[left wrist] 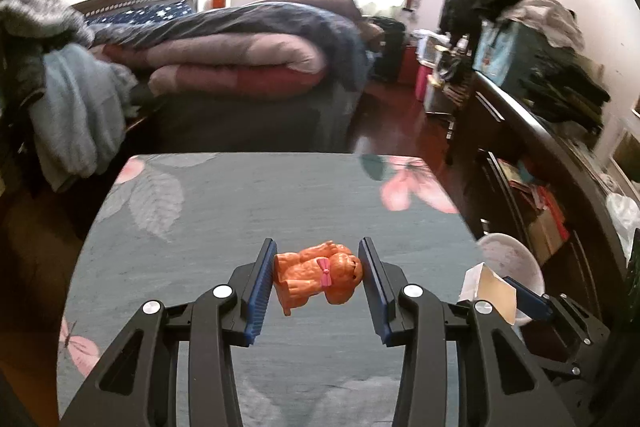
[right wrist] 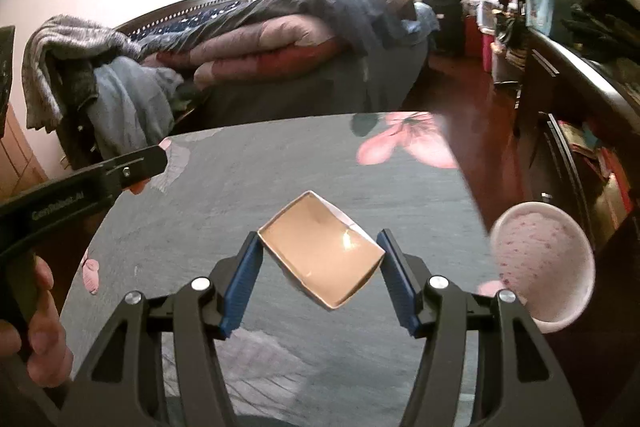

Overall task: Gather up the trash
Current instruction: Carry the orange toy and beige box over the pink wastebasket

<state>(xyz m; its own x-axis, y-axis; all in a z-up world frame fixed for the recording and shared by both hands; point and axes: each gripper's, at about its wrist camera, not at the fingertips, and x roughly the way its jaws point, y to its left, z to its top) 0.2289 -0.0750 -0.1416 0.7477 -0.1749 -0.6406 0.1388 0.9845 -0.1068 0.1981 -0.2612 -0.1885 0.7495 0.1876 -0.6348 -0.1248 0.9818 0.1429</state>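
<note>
My left gripper [left wrist: 318, 277] is shut on an orange toy dog [left wrist: 316, 275] with a pink bow, held just above the grey floral table [left wrist: 240, 203]. My right gripper [right wrist: 320, 263] is shut on a small open cardboard box [right wrist: 320, 251], tan inside and white outside, held corner-down above the table [right wrist: 240, 187]. The box [left wrist: 486, 287] and the right gripper also show at the right in the left wrist view. The left gripper's body [right wrist: 80, 183] and the hand holding it show at the left in the right wrist view.
A pinkish-white bowl [right wrist: 544, 263] stands at the table's right edge, also seen in the left wrist view [left wrist: 512, 259]. A bed with folded quilts [left wrist: 240, 59] lies behind the table. A dark dresser [left wrist: 540, 163] with clothes runs along the right.
</note>
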